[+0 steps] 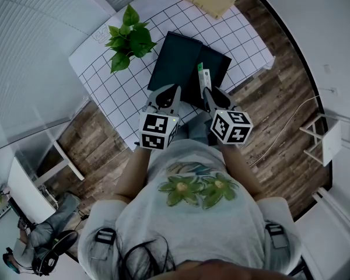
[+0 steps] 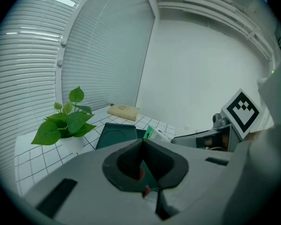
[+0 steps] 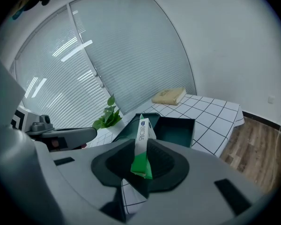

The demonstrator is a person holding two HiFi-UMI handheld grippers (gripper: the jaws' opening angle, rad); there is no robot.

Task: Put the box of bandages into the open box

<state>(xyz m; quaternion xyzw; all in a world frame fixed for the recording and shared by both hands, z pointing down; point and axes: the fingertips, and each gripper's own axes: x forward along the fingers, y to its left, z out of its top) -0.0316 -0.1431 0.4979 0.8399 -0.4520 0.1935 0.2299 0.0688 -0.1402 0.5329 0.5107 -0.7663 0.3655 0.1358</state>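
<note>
The right hand-held gripper is clamped on the bandage box at centre frame, near the open box on the table. Picked up, not yet inside. The left hand-held gripper is closed and empty.

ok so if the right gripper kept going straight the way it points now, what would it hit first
Most likely the open box. The right gripper, shut on the box of bandages, aims straight at it. Depth is unclear, so its near rim may come first.
</note>
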